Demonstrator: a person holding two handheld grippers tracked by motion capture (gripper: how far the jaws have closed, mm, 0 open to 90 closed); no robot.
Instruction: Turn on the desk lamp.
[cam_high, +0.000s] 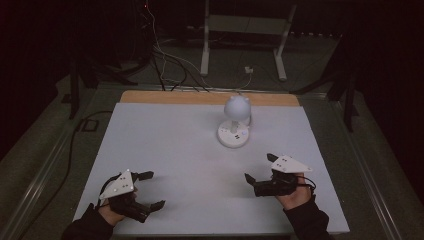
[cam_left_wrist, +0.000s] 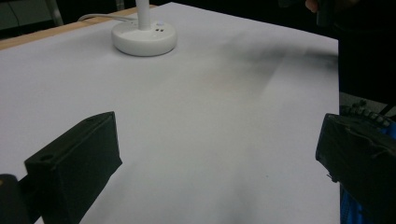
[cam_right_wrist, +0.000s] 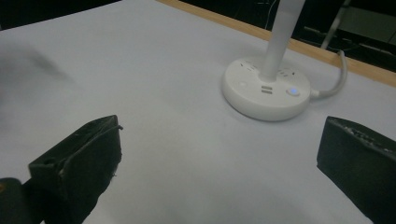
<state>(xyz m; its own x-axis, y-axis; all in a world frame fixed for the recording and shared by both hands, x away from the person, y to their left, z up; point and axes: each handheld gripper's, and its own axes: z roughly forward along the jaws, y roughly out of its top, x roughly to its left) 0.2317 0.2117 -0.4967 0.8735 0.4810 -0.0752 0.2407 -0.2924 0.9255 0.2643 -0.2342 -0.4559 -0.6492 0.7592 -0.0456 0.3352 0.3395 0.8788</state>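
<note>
Room is wide on the white table (cam_high: 165, 150): bare board spreads across the centre and left of the high view. Near the upper middle, close to the wooden far edge (cam_high: 170, 97), stands the white desk lamp (cam_high: 235, 122). The left gripper (cam_high: 149, 190) sits lower left, the right gripper (cam_high: 259, 169) lower right, both with jaws spread wide, grasping nothing, well apart from the lamp.

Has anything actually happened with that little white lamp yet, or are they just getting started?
Just starting, it seems. Nothing looks done: the lamp stands untouched at the table's far side. The left gripper and right gripper are both open, holding nothing, near the table's front edge. The right one sits closer, so reaching the lamp is all still ahead.
</note>
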